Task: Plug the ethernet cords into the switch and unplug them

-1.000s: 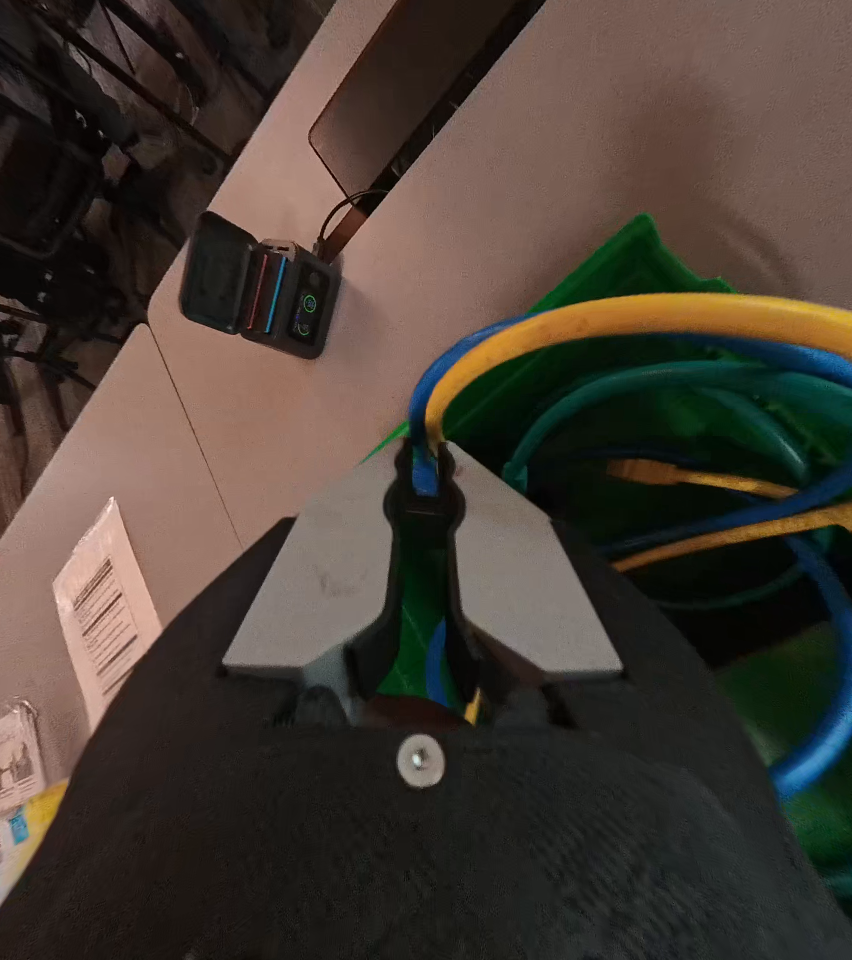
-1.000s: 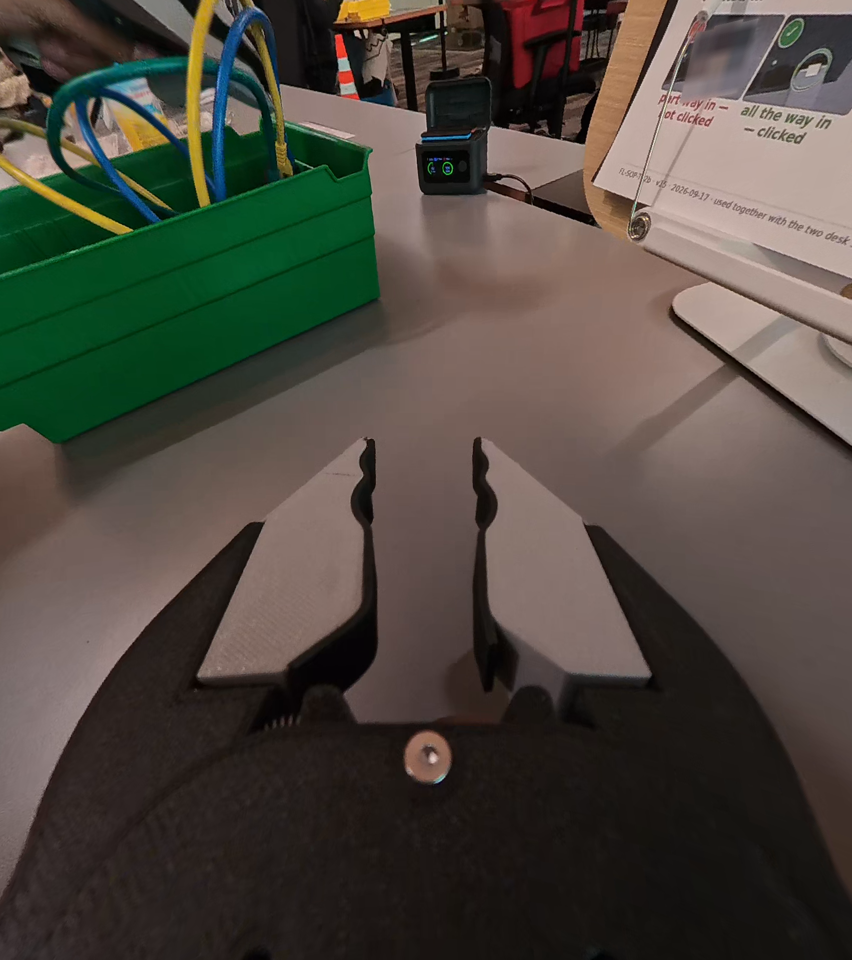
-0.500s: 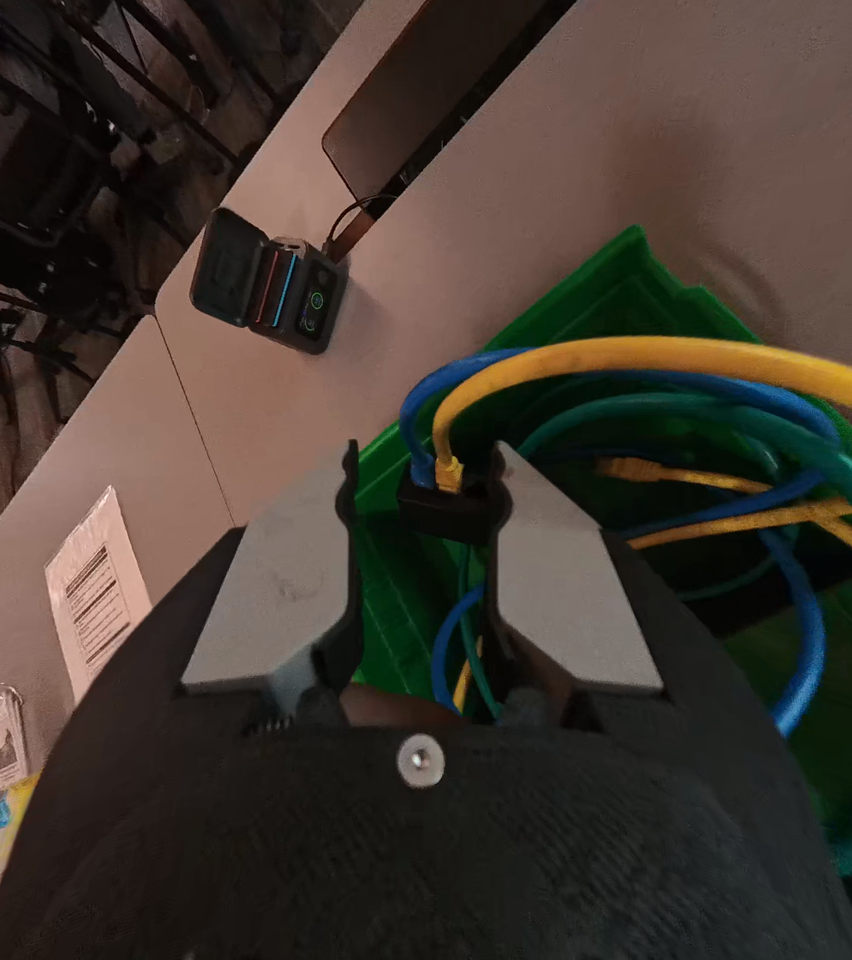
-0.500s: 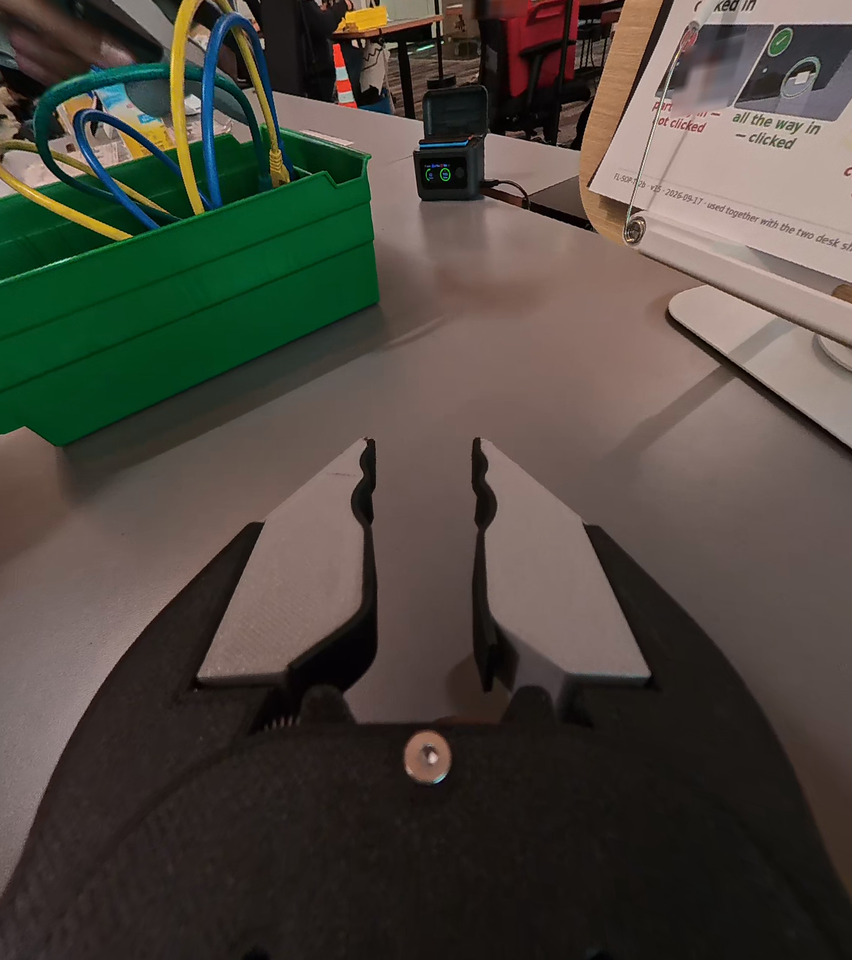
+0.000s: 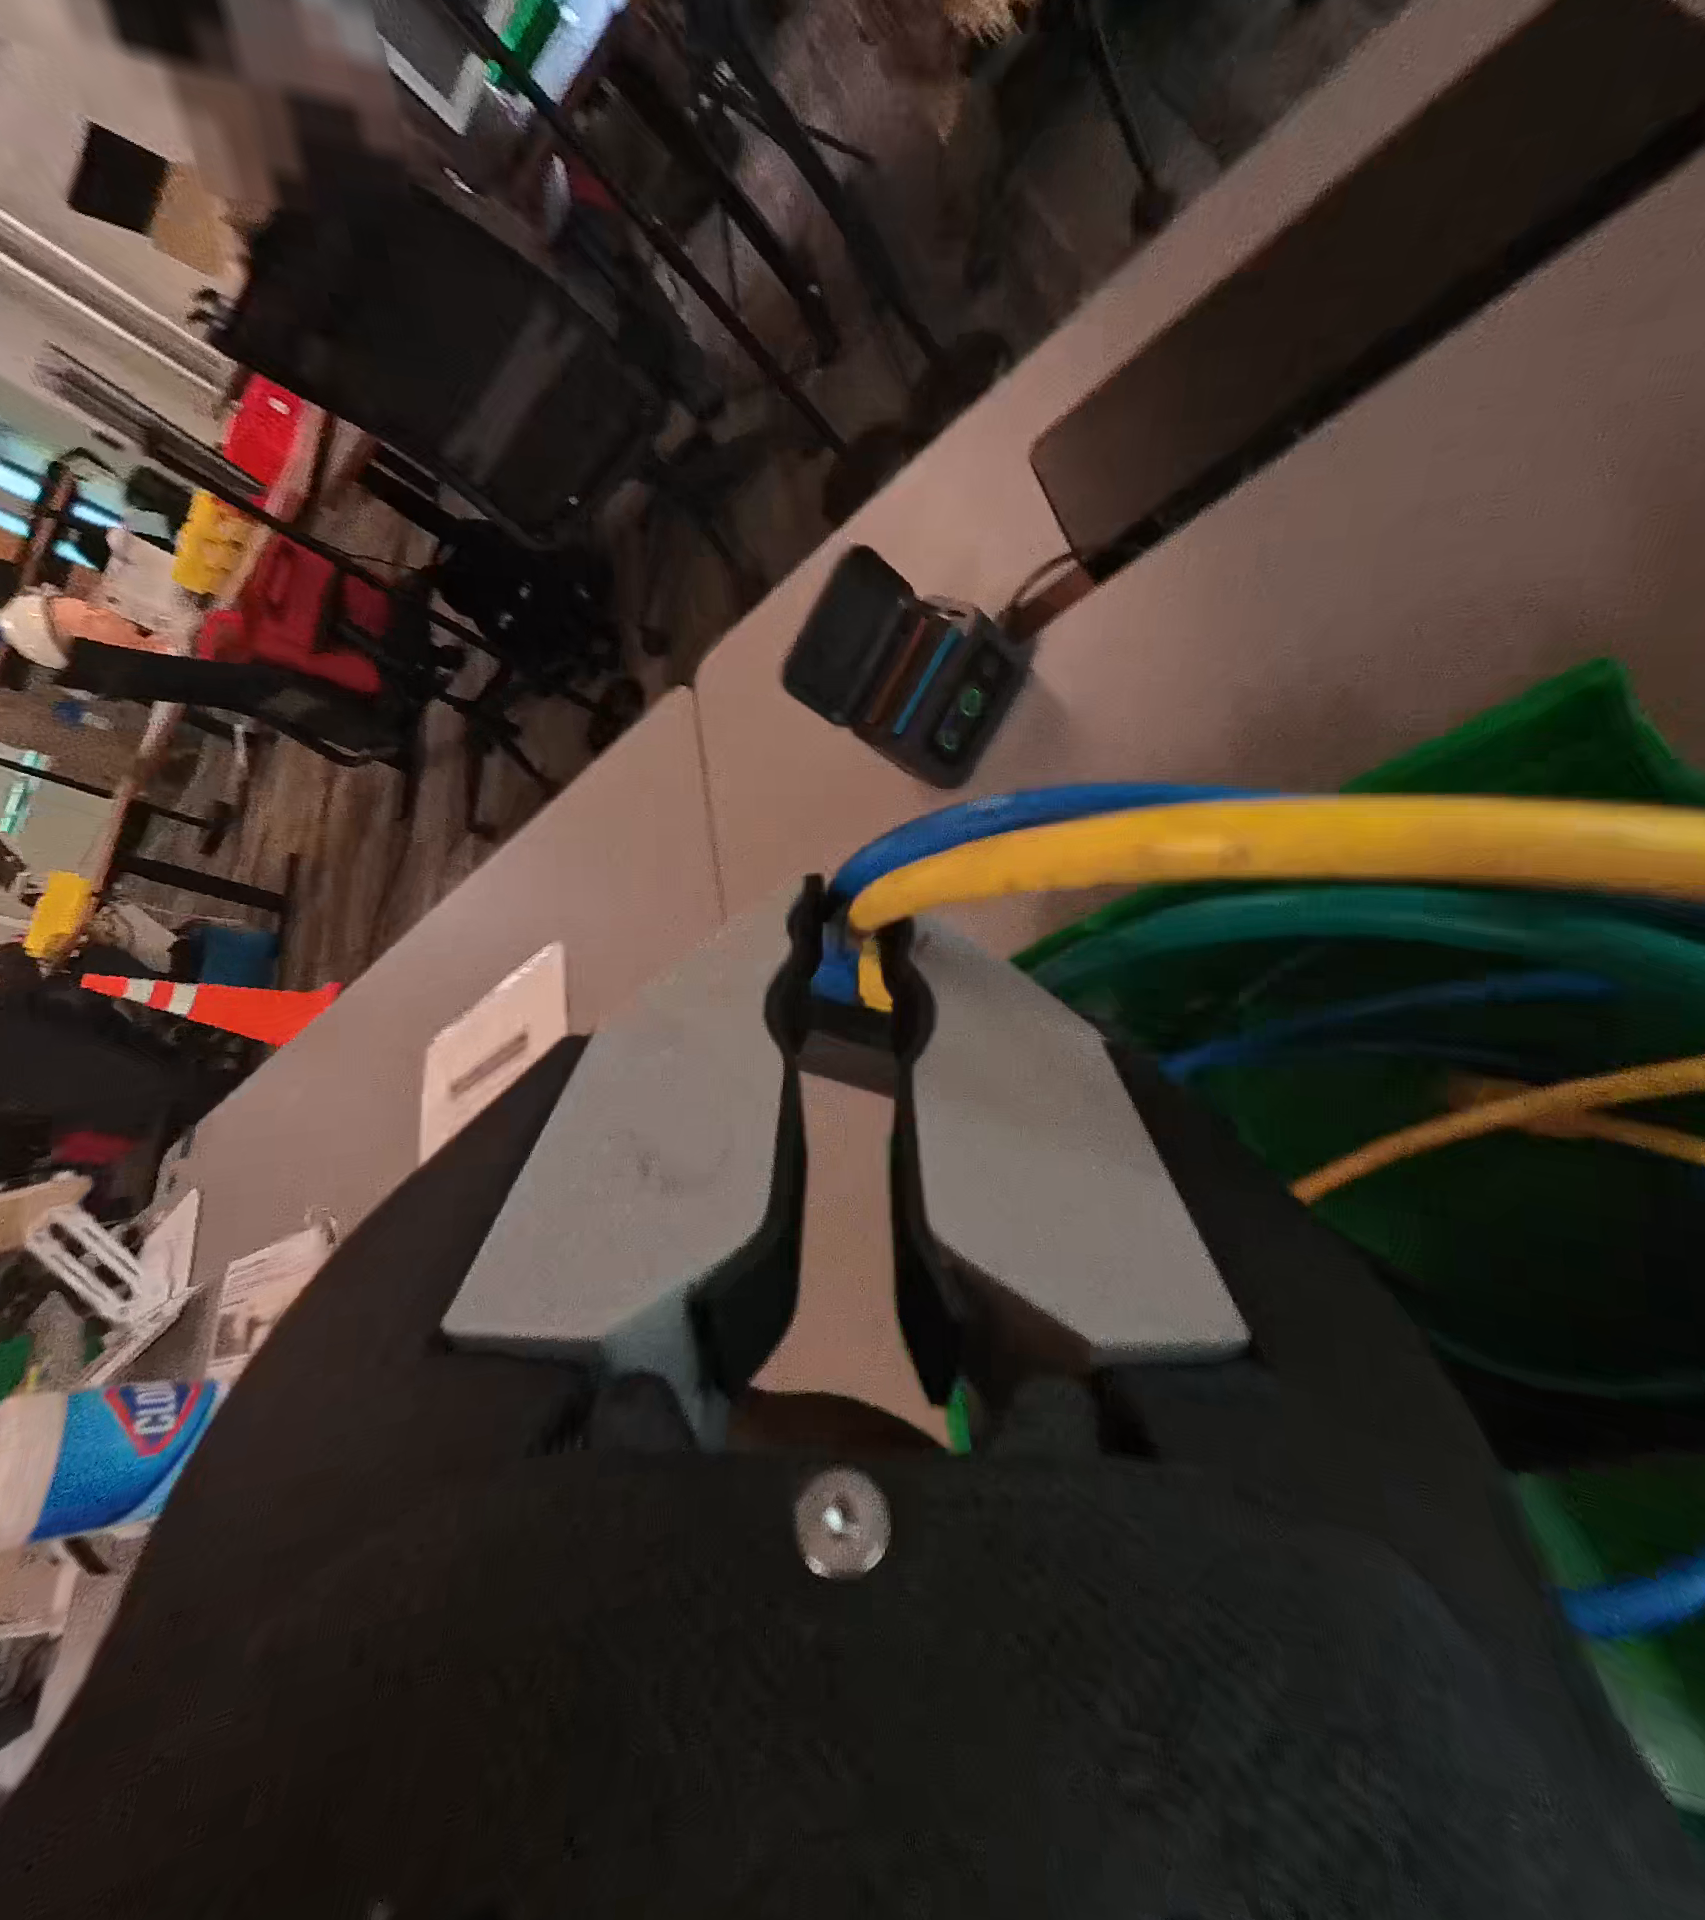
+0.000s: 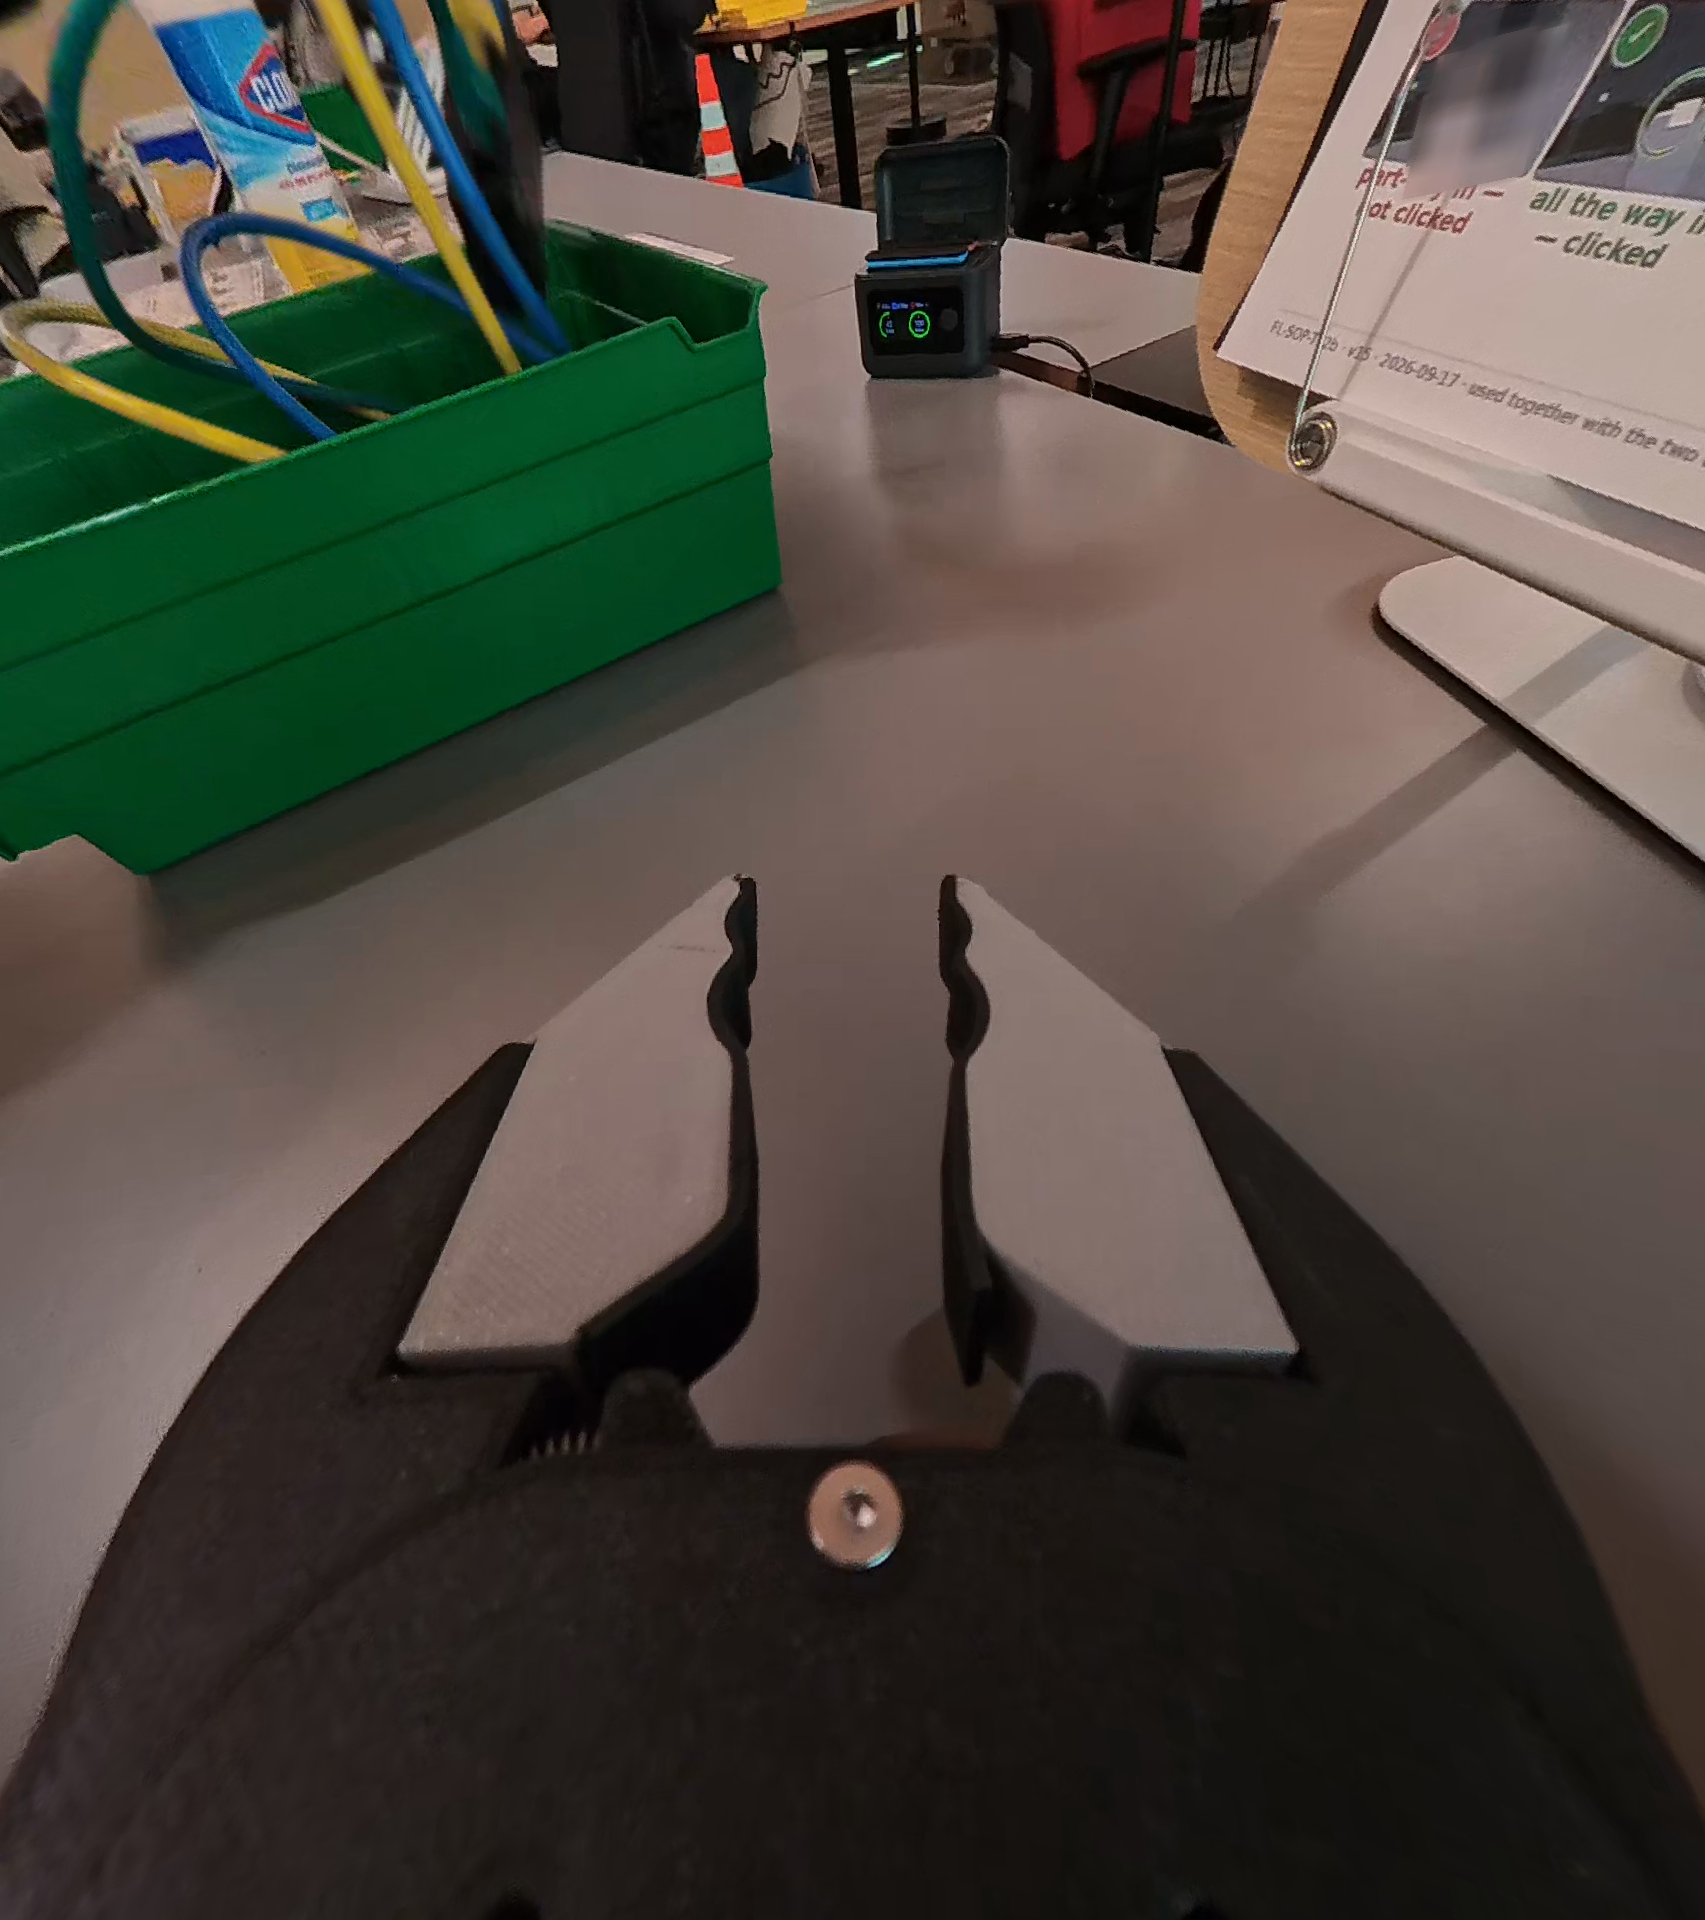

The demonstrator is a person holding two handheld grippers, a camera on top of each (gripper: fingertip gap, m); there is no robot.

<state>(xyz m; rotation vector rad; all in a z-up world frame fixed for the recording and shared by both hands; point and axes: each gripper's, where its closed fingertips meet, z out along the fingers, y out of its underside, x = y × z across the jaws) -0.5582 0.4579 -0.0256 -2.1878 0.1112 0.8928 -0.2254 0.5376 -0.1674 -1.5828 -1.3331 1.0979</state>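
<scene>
Green bin (image 6: pixel 360 582) as landmark: above its near corner my left gripper (image 5: pixel 850 961) pinches the blue cord (image 5: pixel 1014 816) and yellow cord (image 5: pixel 1347 847) at a small black switch (image 5: pixel 848 1044), cords trailing binward, while my right gripper (image 6: pixel 843 914) idles narrowly parted, farther off.

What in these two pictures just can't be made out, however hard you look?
- Switch, left wrist view: only a dark sliver shows between the left hand-held gripper fingers; its ports are hidden.
- Blue cord and yellow cord: plug ends blurred, seating unclear.
- Green bin, right wrist view: its wall hides the bottom.
- Background, left wrist view: motion-blurred.
</scene>
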